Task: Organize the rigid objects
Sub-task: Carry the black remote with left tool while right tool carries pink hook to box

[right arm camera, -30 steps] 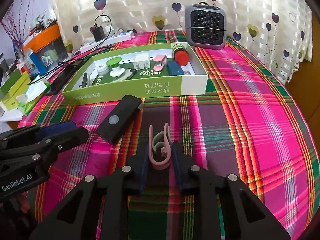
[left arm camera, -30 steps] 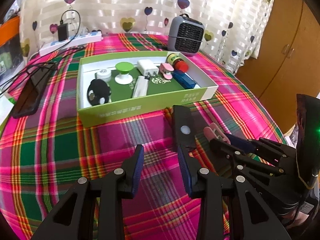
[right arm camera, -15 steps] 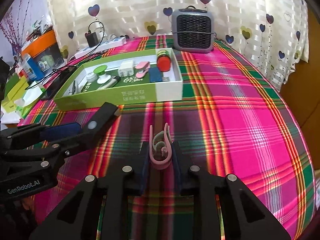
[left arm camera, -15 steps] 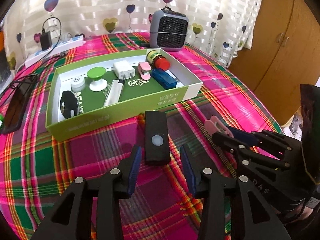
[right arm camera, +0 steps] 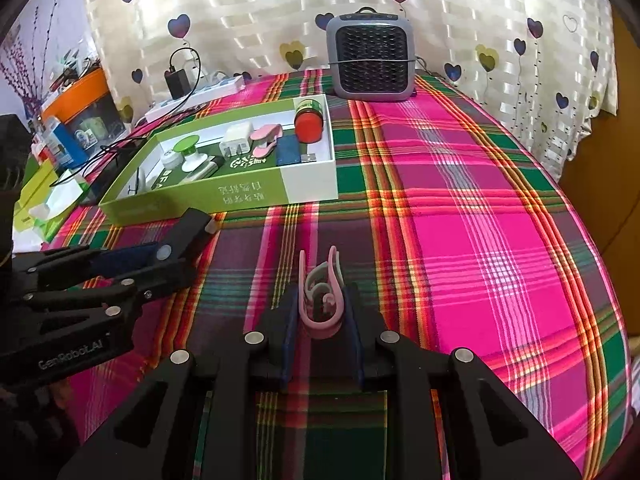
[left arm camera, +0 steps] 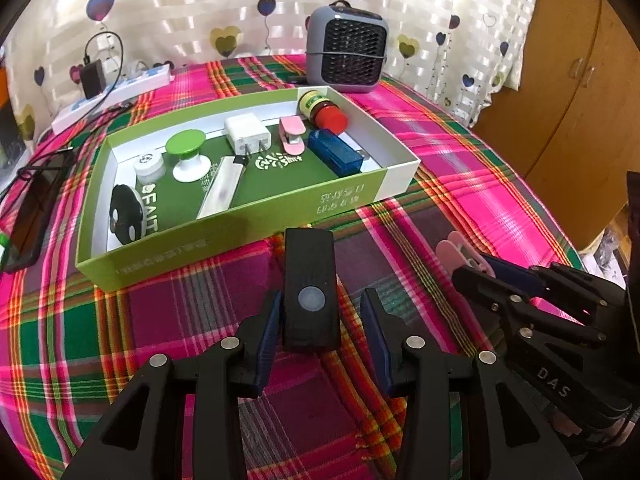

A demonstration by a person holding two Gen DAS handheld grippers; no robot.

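1. Compared to a second ago, the left gripper (left arm camera: 320, 320) has slid over so the black rectangular device (left arm camera: 309, 288) now sits between its fingers. Jaws are apart, with a gap on the right side, not squeezing it.
2. The right gripper (right arm camera: 320, 312) is still clamped on the pink clip (right arm camera: 320, 300), just above the plaid tabletop (right arm camera: 460, 220).
3. The green box (left arm camera: 240, 216) holds a white charger (left arm camera: 246, 134), a red-capped bottle (left arm camera: 324, 112), a blue stick (left arm camera: 336, 152) and a green-topped knob (left arm camera: 186, 156).
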